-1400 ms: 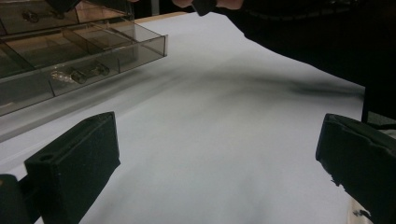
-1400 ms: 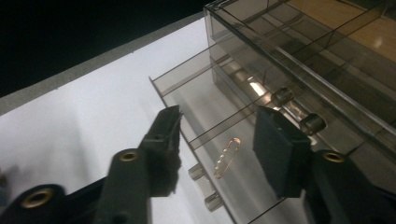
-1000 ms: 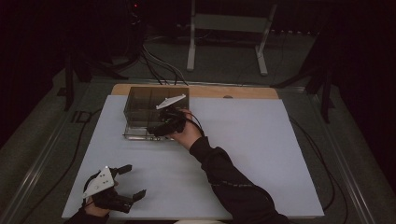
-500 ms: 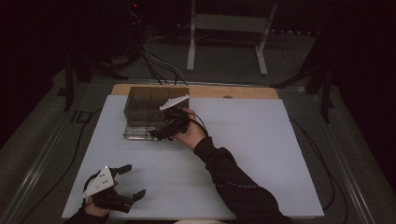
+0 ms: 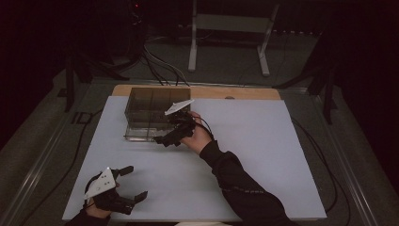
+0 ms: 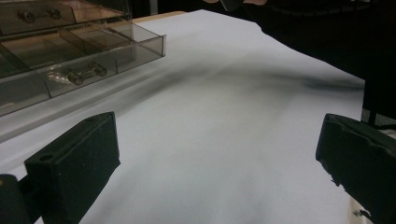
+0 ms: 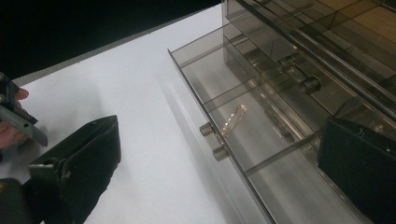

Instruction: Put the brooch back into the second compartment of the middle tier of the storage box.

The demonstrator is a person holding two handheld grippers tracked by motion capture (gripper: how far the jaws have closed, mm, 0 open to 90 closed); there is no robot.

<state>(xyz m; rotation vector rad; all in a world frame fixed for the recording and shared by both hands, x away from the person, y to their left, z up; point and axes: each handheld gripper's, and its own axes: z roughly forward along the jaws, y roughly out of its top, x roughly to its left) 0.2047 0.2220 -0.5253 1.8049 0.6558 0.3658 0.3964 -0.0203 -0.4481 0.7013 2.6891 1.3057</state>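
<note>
Beside open drawer, right gripper, safety pin

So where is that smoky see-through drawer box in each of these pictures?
High view: drawer box at upper middle of the white table.
Left gripper view: top left corner.
Right gripper view: right side, drawer pulled out.
Shared landmark: the white table.

One drawer box; one safety pin; two grippers.
</note>
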